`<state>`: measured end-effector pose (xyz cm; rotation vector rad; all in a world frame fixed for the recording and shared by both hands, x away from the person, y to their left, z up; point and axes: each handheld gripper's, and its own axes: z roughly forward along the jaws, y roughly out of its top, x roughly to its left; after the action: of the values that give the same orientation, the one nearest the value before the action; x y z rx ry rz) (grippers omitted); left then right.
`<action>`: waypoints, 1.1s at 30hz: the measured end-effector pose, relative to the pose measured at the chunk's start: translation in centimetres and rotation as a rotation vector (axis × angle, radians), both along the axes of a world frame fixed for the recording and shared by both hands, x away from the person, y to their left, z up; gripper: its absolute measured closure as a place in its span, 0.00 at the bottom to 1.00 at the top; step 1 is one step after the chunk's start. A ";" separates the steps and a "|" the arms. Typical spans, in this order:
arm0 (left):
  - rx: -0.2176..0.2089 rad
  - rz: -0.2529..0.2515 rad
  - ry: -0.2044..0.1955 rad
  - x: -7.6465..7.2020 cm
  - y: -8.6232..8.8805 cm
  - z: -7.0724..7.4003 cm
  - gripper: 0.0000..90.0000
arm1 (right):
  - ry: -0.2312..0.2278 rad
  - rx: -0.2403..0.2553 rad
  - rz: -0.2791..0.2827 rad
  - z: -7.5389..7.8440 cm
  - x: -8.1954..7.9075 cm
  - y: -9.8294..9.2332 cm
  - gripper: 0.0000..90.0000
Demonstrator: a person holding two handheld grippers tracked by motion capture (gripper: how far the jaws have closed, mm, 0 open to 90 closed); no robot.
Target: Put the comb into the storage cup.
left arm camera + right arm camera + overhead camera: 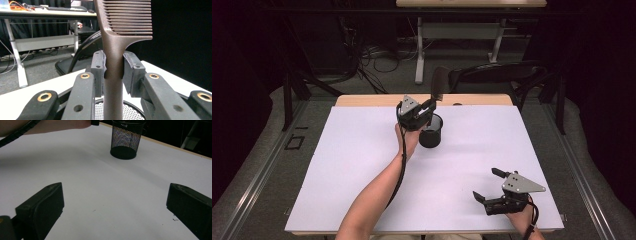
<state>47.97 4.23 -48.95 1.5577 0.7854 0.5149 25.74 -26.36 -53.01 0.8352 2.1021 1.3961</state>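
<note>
Dark office clutter rings a white table [362,170] where the work looks more than half done. At about twelve o'clock on the sheet, the left gripper [428,109] is clenched on the handle of a brown comb [113,57], held upright with its teeth at the top, directly above the black mesh cup [431,131]. The handle's lower end seems already inside the rim, though that part is poorly shown. What remains, I judge, is lowering and releasing. At five o'clock the right gripper [488,186] rests, jaws released and empty.
</note>
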 end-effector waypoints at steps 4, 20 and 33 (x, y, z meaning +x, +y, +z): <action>-0.002 0.003 0.003 0.0 0.1 -0.2 0.81 | 0.000 0.002 -0.001 0.0 0.0 0.0 0.01; 0.009 0.002 0.014 -0.2 0.1 -0.8 0.80 | 0.004 0.001 0.002 0.0 0.1 0.0 0.01; 0.011 0.001 0.021 -0.3 0.0 -1.0 0.80 | 0.008 0.001 0.003 0.0 0.1 0.0 0.01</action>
<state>47.66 4.24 -49.90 1.5752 0.8010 0.5049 25.80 -26.33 -53.06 0.8392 2.1095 1.3974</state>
